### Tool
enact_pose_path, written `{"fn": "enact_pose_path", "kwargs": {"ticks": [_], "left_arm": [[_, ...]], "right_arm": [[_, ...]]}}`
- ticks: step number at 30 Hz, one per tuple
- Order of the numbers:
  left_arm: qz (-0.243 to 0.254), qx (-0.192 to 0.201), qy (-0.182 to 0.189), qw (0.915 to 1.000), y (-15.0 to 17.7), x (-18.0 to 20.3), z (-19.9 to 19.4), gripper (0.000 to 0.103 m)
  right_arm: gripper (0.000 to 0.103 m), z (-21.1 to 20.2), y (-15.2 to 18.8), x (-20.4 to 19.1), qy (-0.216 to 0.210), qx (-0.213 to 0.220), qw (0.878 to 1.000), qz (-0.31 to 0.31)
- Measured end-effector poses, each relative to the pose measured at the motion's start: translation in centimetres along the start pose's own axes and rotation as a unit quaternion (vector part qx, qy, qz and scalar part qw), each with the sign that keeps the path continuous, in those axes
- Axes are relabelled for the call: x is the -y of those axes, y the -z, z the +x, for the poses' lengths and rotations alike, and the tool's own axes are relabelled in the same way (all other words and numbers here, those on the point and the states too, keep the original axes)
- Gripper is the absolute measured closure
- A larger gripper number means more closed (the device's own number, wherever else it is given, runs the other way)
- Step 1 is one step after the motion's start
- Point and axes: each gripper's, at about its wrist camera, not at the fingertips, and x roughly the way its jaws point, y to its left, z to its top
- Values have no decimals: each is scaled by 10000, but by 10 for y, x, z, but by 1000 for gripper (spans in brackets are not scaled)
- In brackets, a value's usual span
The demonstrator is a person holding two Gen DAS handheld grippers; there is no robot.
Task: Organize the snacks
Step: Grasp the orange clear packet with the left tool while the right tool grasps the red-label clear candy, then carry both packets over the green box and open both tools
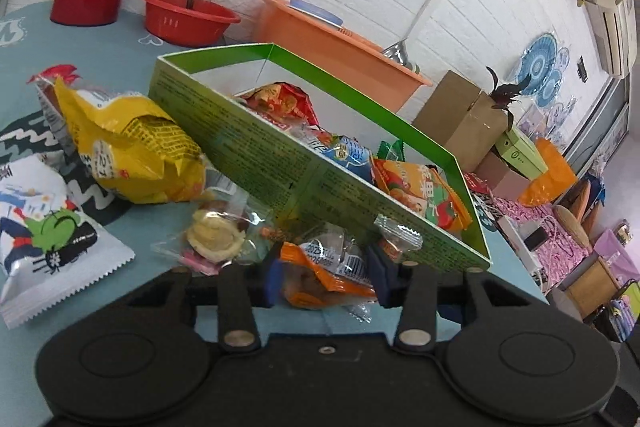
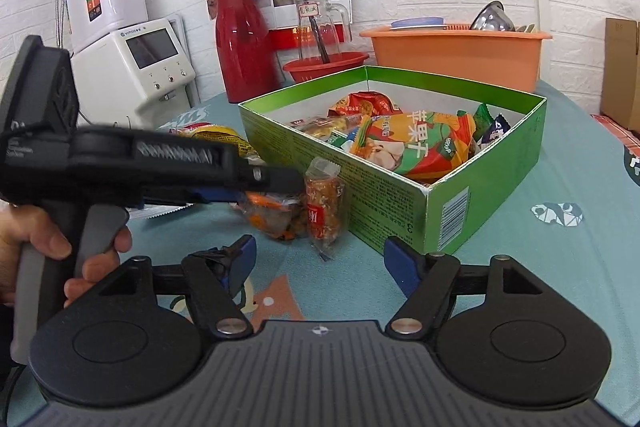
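A green cardboard box [image 1: 240, 125] [image 2: 360, 187] stands on the teal tablecloth with several snack packs in it, an apple-chip bag [image 2: 412, 143] on top. My left gripper [image 1: 326, 277] [image 2: 280, 187] sits low beside the box's near wall, and its blue pads press both sides of an orange-and-clear snack packet [image 1: 320, 267] [image 2: 276, 219]. A nut bar in clear wrap [image 2: 324, 211] [image 1: 396, 239] leans against the box right beside it. My right gripper [image 2: 320, 265] is open with nothing between its pads, just short of the nut bar.
A yellow bag [image 1: 132, 147], a white printed bag [image 1: 40, 227] and a clear pastry packet [image 1: 216, 235] lie loose left of the box. Behind it stand a red thermos [image 2: 244, 43], a red basin [image 2: 324, 65] with a glass jug, an orange tub [image 2: 456, 51] and a white machine [image 2: 132, 67].
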Motion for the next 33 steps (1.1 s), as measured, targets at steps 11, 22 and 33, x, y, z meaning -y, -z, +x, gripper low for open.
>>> {"fn": "enact_pose_path", "kwargs": {"ticks": [11, 22, 33], "left_arm": [[-110, 177, -220, 9995, 23, -19, -69, 30], [210, 140, -303, 9992, 27, -11, -56, 0], [76, 23, -29, 10000, 22, -5, -60, 43]], "right_arm": [[8, 28, -9, -7, 174, -130, 9997, -61], [68, 28, -7, -10, 349, -189, 9992, -51], [68, -14, -13, -15, -13, 277, 9996, -32]]}}
